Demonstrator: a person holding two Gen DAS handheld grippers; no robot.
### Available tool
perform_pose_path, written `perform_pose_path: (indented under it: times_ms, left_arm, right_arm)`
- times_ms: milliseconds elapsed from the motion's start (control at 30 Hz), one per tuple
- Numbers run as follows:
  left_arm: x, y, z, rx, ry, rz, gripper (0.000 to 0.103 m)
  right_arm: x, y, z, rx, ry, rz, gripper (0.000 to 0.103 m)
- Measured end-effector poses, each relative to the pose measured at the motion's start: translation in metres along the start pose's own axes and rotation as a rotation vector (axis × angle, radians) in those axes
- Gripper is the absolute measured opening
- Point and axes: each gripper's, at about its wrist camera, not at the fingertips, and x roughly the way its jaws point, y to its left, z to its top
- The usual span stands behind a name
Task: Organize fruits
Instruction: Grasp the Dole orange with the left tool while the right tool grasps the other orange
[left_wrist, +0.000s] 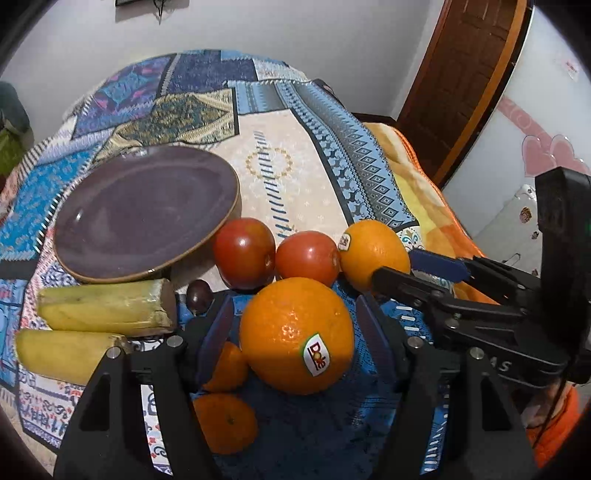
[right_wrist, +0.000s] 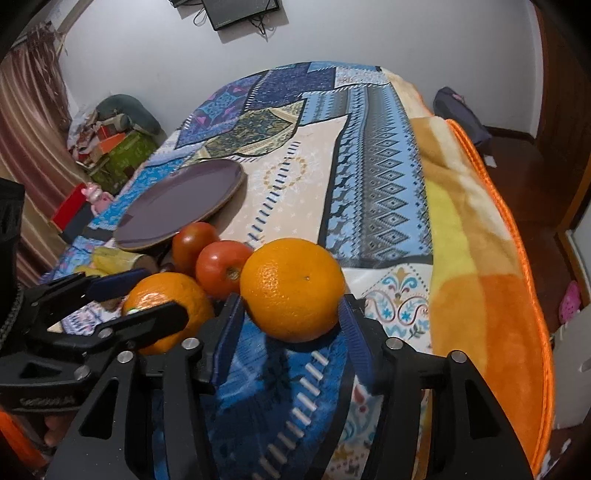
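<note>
An orange with a Dole sticker (left_wrist: 295, 334) sits between the fingers of my left gripper (left_wrist: 295, 321), which is open around it with gaps on both sides. A second orange (right_wrist: 291, 288) sits between the fingers of my right gripper (right_wrist: 291, 314), also open, pads close to its sides. That orange (left_wrist: 373, 253) and the right gripper (left_wrist: 410, 267) show in the left wrist view. Two tomatoes (left_wrist: 243, 251) (left_wrist: 306, 256), two bananas (left_wrist: 107, 308), a dark plum (left_wrist: 198, 291) and two small mandarins (left_wrist: 225, 421) lie nearby. An empty purple plate (left_wrist: 144, 210) lies behind on the left.
Everything rests on a patterned blue patchwork blanket (left_wrist: 295, 177) over a bed, with an orange-edged blanket (right_wrist: 480, 258) on the right side. Boxes and clutter (right_wrist: 110, 147) stand beyond the bed's left edge. A wooden door (left_wrist: 461, 74) is at the right.
</note>
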Motion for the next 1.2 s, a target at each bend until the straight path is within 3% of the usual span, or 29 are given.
perform_pose_path:
  times_ms: [133,300,467,700,1000,1067,1133,1200]
  left_arm:
    - [0.004,0.002,0.000,-0.010,0.014,-0.022,0.068]
    - [0.009,0.007,-0.001,-0.029,0.023,-0.041,0.067]
    - [0.009,0.008,-0.002,-0.028,0.034,-0.058,0.067]
    - [0.010,-0.003,-0.007,0.031,0.049,-0.012,0.068]
    - [0.023,-0.018,-0.008,0.135,0.095,0.043,0.077]
    - [0.024,-0.020,-0.009,0.147,0.097,0.053,0.077]
    - [0.022,-0.018,-0.009,0.147,0.089,0.068,0.069]
    - [0.020,-0.015,-0.008,0.133,0.093,0.051,0.069]
  right_arm:
    - [0.011,-0.001,0.001,0.000,0.023,-0.004,0.063]
    - [0.022,-0.003,0.001,0.019,0.038,0.002,0.064]
    - [0.021,-0.005,0.002,0.029,0.040,0.012,0.062]
    - [0.002,-0.003,-0.002,0.001,0.034,-0.030,0.061]
    - [-0.019,-0.011,-0.006,0.027,0.002,-0.060,0.061]
    - [-0.019,-0.009,-0.007,0.023,0.001,-0.063,0.060]
    - [-0.019,-0.006,-0.008,0.020,-0.001,-0.064,0.058]
    - [-0.020,-0.005,-0.008,0.021,-0.008,-0.057,0.052]
